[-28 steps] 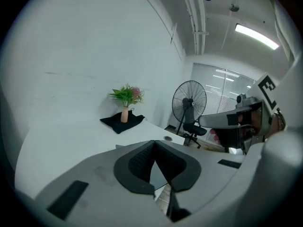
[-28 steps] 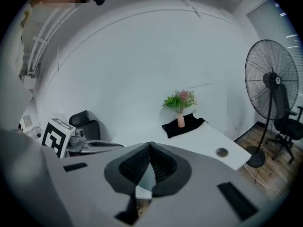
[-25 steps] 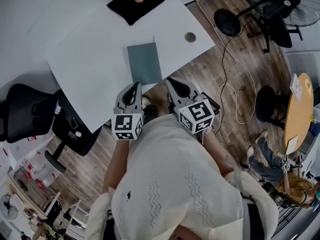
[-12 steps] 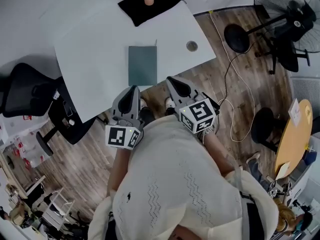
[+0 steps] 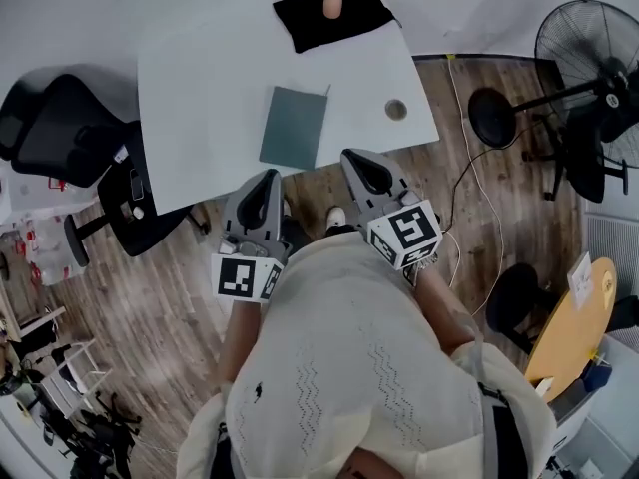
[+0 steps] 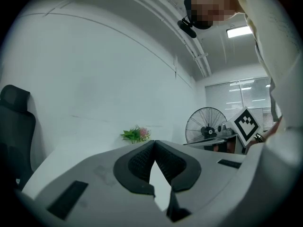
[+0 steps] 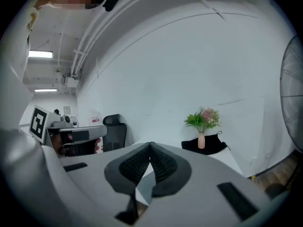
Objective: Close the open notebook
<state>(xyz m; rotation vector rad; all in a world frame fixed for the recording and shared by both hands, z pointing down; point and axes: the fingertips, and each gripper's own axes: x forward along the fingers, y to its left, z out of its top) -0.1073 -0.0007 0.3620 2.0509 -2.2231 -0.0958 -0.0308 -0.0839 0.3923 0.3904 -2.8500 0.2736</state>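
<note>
White tabletop (image 5: 200, 98) bears a closed grey-green notebook (image 5: 294, 127), black cloth (image 5: 334, 25) and pink vase (image 5: 332, 4) beyond; left gripper (image 5: 268, 176) and right gripper (image 5: 356, 156) hang nearby, jaws together, empty.

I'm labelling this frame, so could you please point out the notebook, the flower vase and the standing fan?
notebook (image 5: 294, 127), head view, middle of its grey-green cover.
flower vase (image 5: 332, 6), head view, the pink vase body.
standing fan (image 5: 579, 40), head view, the round grille.
</note>
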